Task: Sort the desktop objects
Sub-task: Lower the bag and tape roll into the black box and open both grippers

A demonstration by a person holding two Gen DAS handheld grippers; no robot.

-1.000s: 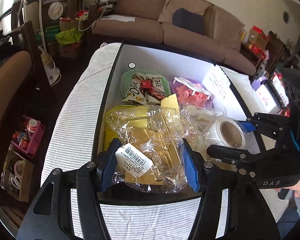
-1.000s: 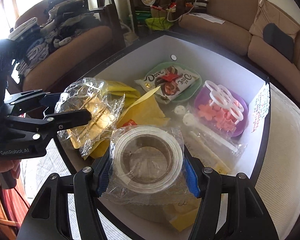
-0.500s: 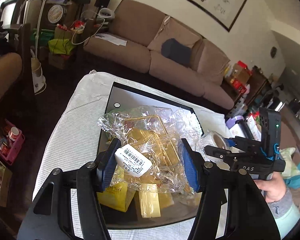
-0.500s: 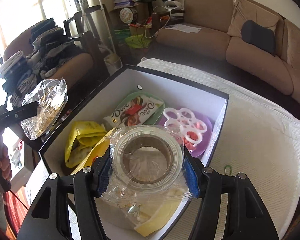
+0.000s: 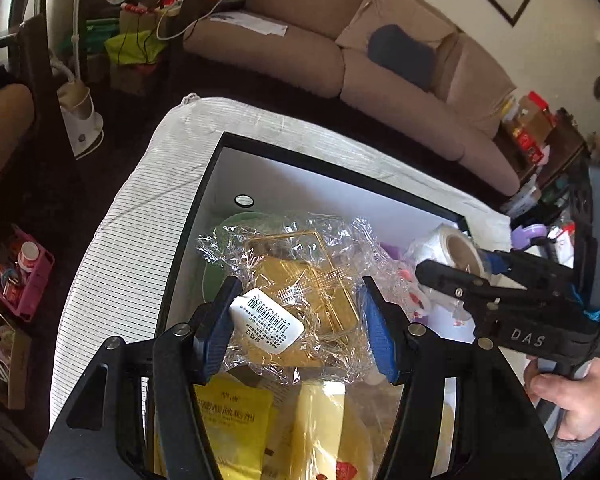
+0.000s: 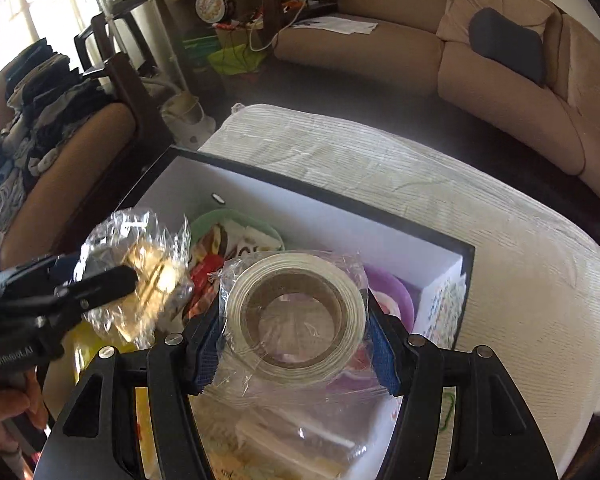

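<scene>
Black grippers (image 5: 300, 332) w/ blue jaw pads, silver screws, "DAS" marking.

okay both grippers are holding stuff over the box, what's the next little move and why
Probably carry both sideways, clear of the black-rimmed white box, onto the striped cloth. The left gripper clamps the crinkly clear bag of gold items, the right gripper the bagged white tape roll, both above the box.

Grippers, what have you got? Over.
Left gripper shut on gold packet. Right gripper shut on bagged tape roll. Both above the box. Nothing blocking.
</scene>
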